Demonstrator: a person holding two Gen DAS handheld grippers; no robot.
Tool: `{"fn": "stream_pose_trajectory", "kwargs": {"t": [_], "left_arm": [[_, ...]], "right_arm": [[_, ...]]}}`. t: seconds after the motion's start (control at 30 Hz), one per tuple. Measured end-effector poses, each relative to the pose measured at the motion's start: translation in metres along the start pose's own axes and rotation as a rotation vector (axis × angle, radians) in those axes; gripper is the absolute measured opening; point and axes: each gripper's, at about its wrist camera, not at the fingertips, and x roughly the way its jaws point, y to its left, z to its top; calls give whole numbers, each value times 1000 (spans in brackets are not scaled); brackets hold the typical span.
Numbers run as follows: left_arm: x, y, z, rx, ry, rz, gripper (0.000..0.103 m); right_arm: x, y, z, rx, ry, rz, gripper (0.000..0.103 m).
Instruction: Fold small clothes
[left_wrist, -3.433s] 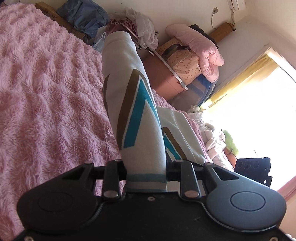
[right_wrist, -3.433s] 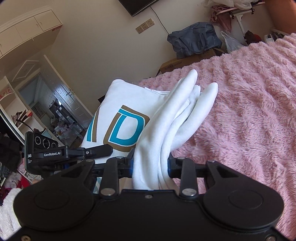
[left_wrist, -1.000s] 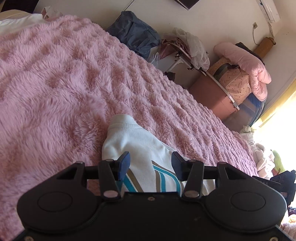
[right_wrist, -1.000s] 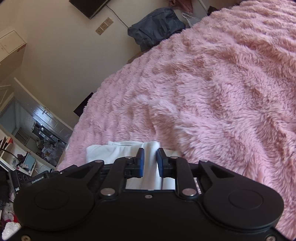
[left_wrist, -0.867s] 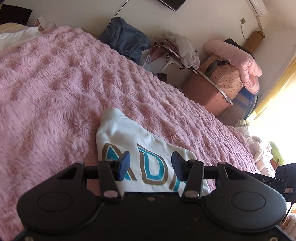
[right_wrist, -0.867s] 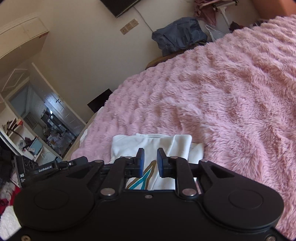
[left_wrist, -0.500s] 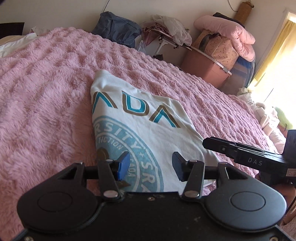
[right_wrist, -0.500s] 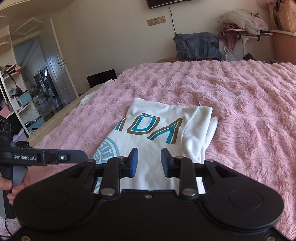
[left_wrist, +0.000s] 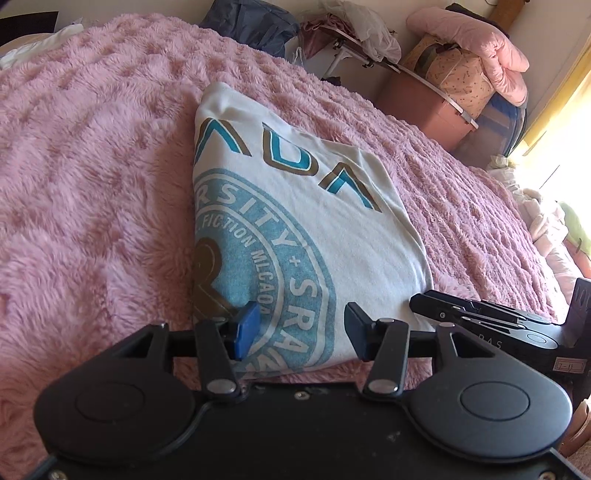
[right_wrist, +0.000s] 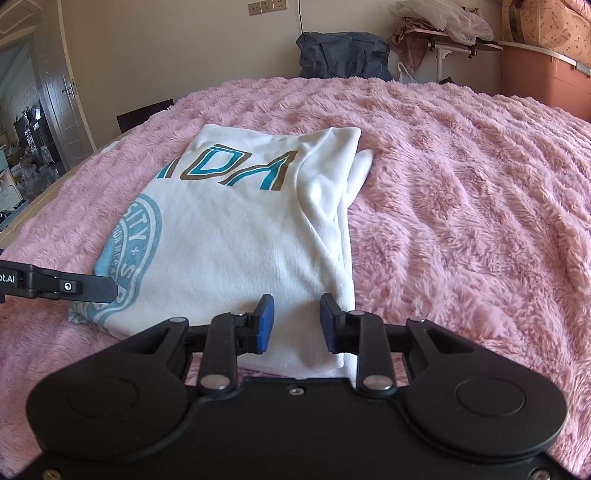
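Note:
A white T-shirt (left_wrist: 295, 206) with a blue round print and blue-and-brown letters lies folded lengthwise on the pink fluffy blanket (left_wrist: 92, 177). It also shows in the right wrist view (right_wrist: 236, 229), with its folded sleeve layers along the right edge. My left gripper (left_wrist: 301, 328) is open and empty over the shirt's near left edge. My right gripper (right_wrist: 295, 323) is open and empty over the shirt's near right edge. Each gripper appears in the other's view, the right one (left_wrist: 480, 317) at the shirt's right corner, the left one (right_wrist: 66, 284) at its left corner.
The blanket (right_wrist: 461, 206) covers a wide bed. Beyond the far edge are a dark blue bag (right_wrist: 343, 55), a rack with clothes (right_wrist: 439, 29) and a brown storage box with pink bedding (left_wrist: 454, 85). A doorway (right_wrist: 22, 122) is at the left.
Both grippers carried the shirt down onto the blanket, let go and opened. They have since pulled back toward me, so the whole folded shirt lies flat in view.

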Motion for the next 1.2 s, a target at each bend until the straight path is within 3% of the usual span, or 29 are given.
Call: {"fn": "stream_pose_trajectory", "kwargs": {"t": [0.07, 0.17, 0.2, 0.3, 0.43, 0.63, 0.7, 0.87, 0.97, 1.2], "left_arm": [[-14, -8, 8, 19, -61, -9, 53], [-22, -13, 18, 32, -125, 8, 54], [-19, -12, 21, 24, -120, 13, 54], [-4, -8, 26, -6, -73, 29, 54], [12, 0, 20, -20, -36, 50, 54], [11, 5, 20, -60, -32, 34, 54], [5, -2, 22, -48, -31, 68, 54], [-18, -29, 23, -22, 1, 260, 55], [-34, -39, 16, -50, 13, 268, 56], [-74, -75, -8, -1, 14, 364, 57]], "right_arm": [[-8, 3, 7, 13, -18, 1, 29], [-21, 8, 21, 10, -112, 48, 33], [-22, 9, 27, 6, -143, 61, 40], [-15, 12, 42, 0, -189, 85, 42], [8, 14, 51, -6, -153, 92, 42], [34, 4, 42, -1, -76, 22, 41], [31, 2, 41, 15, -80, 29, 41], [-7, 10, 47, 55, -84, 24, 52], [-36, 23, 46, 11, -101, -10, 62], [-86, 46, 35, -15, -61, -60, 69]]}}
